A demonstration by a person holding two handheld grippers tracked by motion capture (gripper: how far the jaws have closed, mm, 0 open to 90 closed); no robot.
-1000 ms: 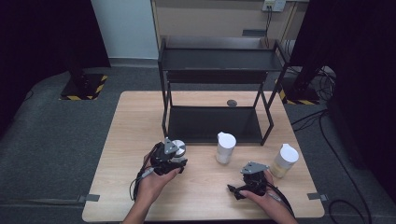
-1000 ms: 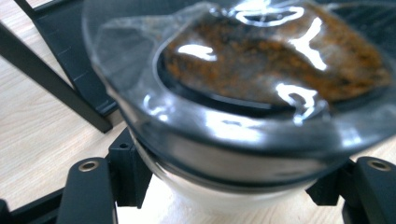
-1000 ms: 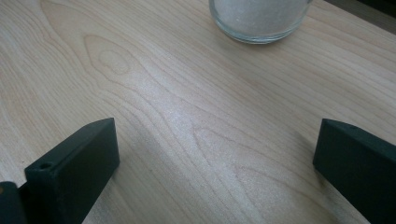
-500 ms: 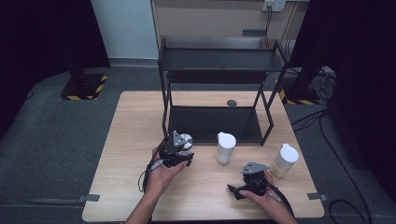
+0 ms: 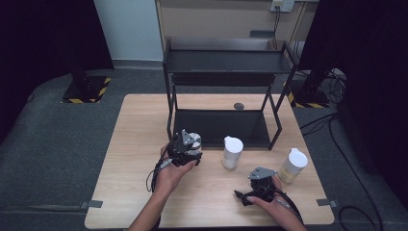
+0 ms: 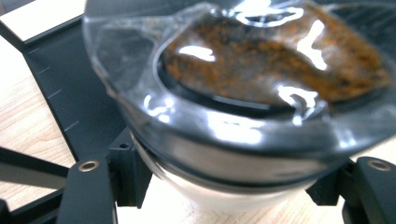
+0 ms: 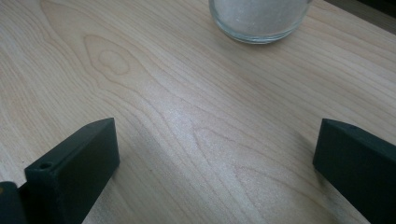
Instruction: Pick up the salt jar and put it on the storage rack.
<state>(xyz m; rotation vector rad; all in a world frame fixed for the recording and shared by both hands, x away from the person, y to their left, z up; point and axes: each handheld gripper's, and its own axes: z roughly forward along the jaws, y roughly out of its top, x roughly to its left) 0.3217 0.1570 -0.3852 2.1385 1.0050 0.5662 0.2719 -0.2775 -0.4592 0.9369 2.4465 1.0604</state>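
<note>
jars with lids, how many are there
3: one clamped in the left gripper at the shelf's front, one jar mid-table, one jar by the right gripper. None seem hidden.

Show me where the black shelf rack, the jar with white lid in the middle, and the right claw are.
black shelf rack [image 5: 230,61]: high view, on its top shelf.
jar with white lid [image 5: 233,145]: high view, on its lid.
right claw [image 7: 215,158]: right gripper view, midway between its open jaws.
</note>
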